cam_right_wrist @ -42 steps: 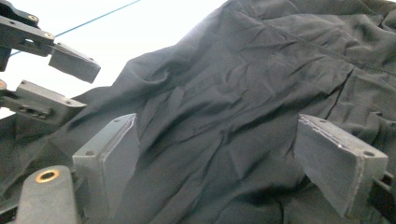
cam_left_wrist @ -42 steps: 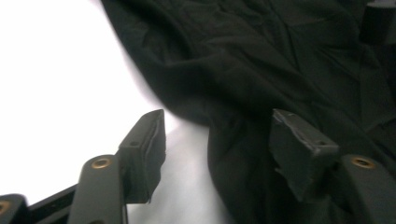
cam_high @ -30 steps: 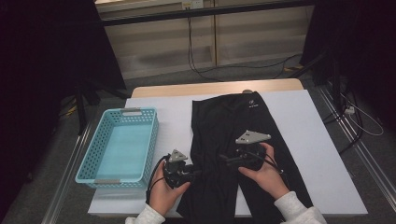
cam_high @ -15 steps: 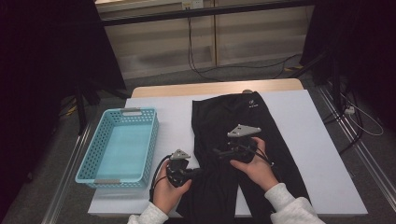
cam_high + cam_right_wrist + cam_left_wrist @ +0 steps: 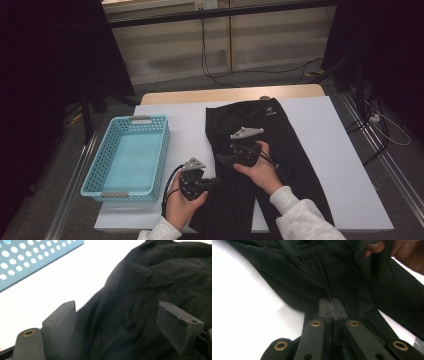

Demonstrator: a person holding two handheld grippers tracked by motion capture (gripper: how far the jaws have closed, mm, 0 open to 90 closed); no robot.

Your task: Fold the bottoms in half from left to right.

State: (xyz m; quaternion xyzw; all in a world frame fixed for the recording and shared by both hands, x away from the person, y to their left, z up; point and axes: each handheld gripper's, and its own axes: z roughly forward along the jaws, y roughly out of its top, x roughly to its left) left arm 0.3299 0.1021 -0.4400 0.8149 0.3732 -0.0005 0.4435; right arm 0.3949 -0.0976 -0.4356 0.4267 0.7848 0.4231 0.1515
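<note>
Black trousers [image 5: 285, 135] lie lengthwise on the white table [image 5: 345, 150]. At their left edge near the front, my left gripper [image 5: 216, 182] is shut on a fold of the cloth. In the left gripper view its pads [image 5: 332, 311] press together with the black fabric [image 5: 299, 277] bunched at their tips. My right gripper [image 5: 221, 159] hovers a little farther back over the same left edge, pointing left. Its jaws stand wide open [image 5: 117, 310] above the trousers [image 5: 150, 277], with nothing pinched.
A light blue perforated basket [image 5: 162, 150] stands empty on the table's left side, its wall [image 5: 25, 260] close to the right gripper. Bare white table [image 5: 62, 282] separates basket and trousers. The person's other hand [image 5: 402, 255] is in the left gripper view's top right.
The right hand has carried its open gripper leftward across the trousers to their left edge. The left gripper has stayed at the cloth's edge.
</note>
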